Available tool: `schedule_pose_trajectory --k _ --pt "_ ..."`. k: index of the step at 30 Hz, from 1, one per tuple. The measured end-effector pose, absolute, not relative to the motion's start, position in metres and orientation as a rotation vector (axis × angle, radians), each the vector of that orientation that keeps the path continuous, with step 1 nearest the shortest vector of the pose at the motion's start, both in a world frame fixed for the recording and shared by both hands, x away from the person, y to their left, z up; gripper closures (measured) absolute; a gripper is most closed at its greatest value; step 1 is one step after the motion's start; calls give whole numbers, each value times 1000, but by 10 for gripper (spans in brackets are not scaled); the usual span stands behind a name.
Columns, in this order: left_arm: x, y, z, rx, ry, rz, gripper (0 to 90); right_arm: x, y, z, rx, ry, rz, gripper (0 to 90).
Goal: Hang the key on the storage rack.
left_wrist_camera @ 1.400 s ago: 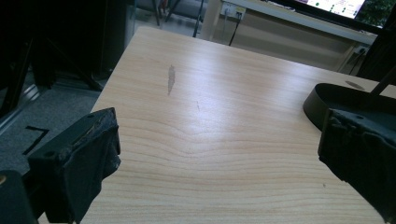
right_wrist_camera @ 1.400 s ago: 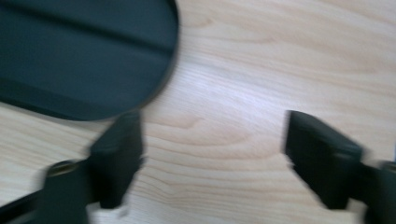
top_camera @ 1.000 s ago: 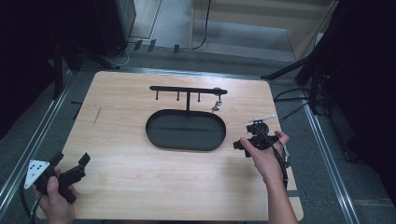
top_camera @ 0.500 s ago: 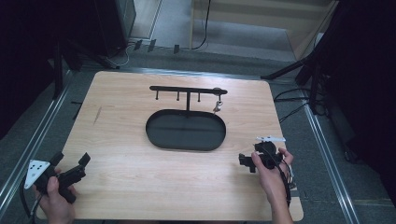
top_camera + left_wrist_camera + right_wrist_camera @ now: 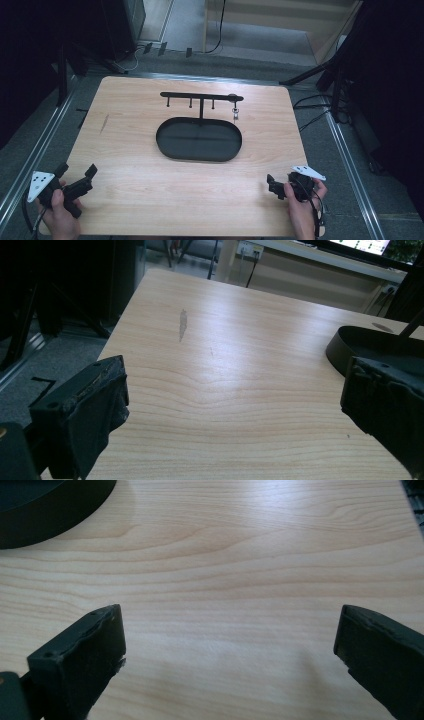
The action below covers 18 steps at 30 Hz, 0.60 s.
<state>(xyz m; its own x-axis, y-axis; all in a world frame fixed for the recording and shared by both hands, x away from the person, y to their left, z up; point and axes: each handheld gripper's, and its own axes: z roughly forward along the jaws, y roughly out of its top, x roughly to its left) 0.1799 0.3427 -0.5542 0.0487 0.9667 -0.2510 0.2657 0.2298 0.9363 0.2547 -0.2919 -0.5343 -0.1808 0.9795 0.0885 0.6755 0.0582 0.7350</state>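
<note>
Small metal piece (image 5: pixel 235 112): hanging from the right end of the black rack's (image 5: pixel 201 96) crossbar, at the far side of the wooden table (image 5: pixel 130 195); too small to say what kind of trinket it is.
Rack and tray: the rack's post is standing at the far rim of the black oval tray (image 5: pixel 165 145); three short pegs along the bar are showing nothing on them.
Right gripper (image 5: pixel 272 186): sitting low at the near right corner of the table, jaws spread wide with only bare wood between them in the right gripper view (image 5: pixel 227 645); holding nothing.
Left gripper (image 5: pixel 80 181): waiting at the near left corner, jaws parted and empty (image 5: pixel 235 405), aiming across the table toward the tray's edge (image 5: pixel 350 342).
Step in hand: judging by the layout, both hands are parking well apart from the rack, with the hung piece looking already placed.
Doing it well: keeping both grippers low and near, cables trailing off the table edge, so nothing is swinging toward the rack and knocking the piece loose.
</note>
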Motion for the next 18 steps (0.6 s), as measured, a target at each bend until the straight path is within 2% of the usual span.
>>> schedule_pose_trajectory --k 3,18 --pt "180 342 -554 1243 1452 841 0 239 -300 -535 1622 1844 956 52" --pt "183 341 -553 1291 1494 828 0 224 -316 -543 1645 1734 1121 59"
